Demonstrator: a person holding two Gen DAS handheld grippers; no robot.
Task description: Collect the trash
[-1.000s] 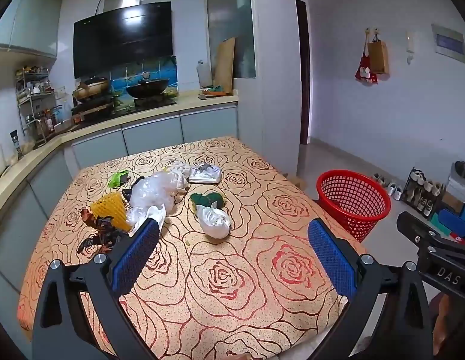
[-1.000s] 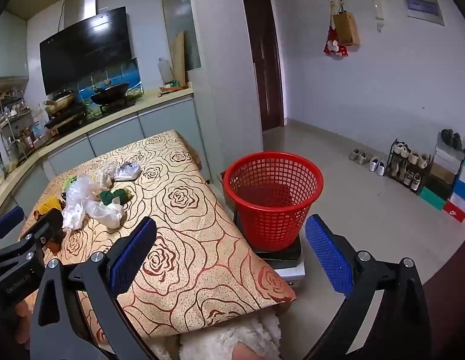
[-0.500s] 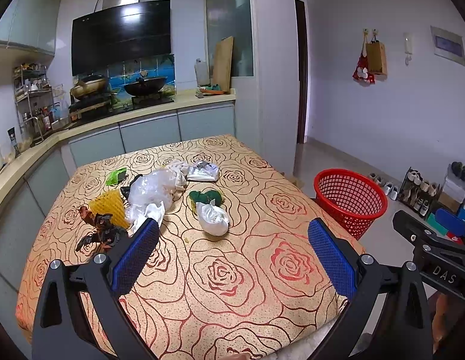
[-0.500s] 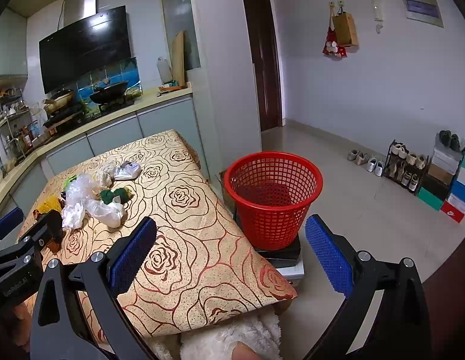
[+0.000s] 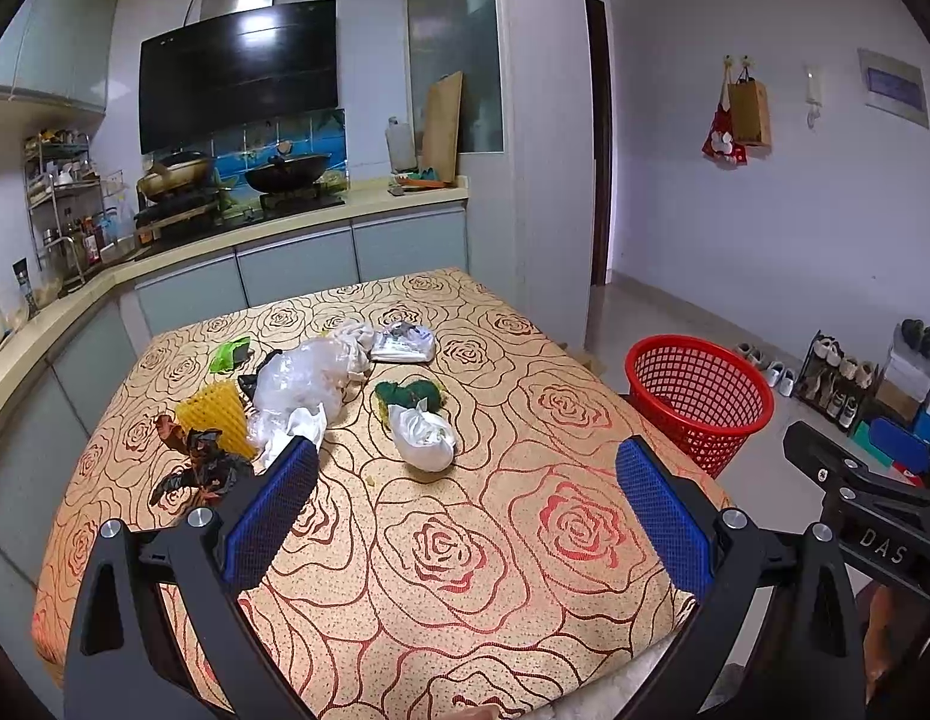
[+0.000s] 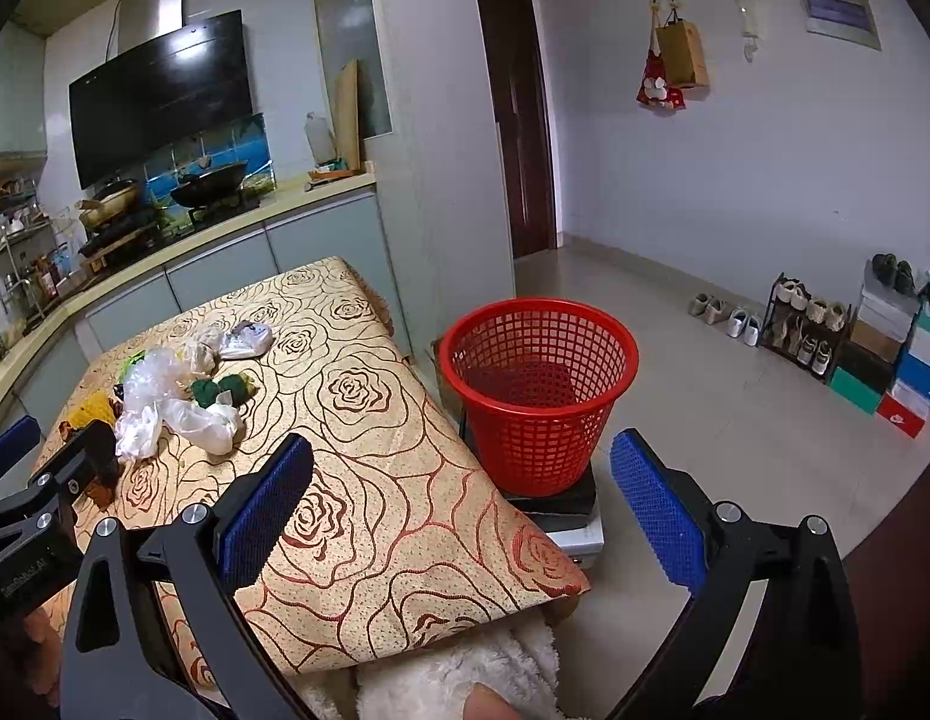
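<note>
Table (image 5: pixel 525 570) with rose-print cloth fills the frame centre. Red basket (image 6: pixel 537 390) stands on the floor just off its right edge, right-wrist view centre. Trash (image 5: pixel 321 384) lies clustered upper left on the cloth: clear bags, white bag (image 5: pixel 423 438), yellow mesh (image 5: pixel 216 417). My left gripper (image 5: pixel 465 504) and right gripper (image 6: pixel 462 501) both gape wide, holding nothing.

My left tool (image 5: pixel 465 516) and right tool (image 6: pixel 462 510) carry blue mesh-textured pads on black arms. The bench (image 5: pixel 525 570) wears a tan cloth with red-outlined roses. On it lie a white bag (image 5: pixel 422 438), a dark green wad (image 5: pixel 408 394), a yellow gridded piece (image 5: pixel 216 417) and a bright green scrap (image 5: pixel 228 354). The basket (image 6: pixel 537 384) is red lattice
</note>
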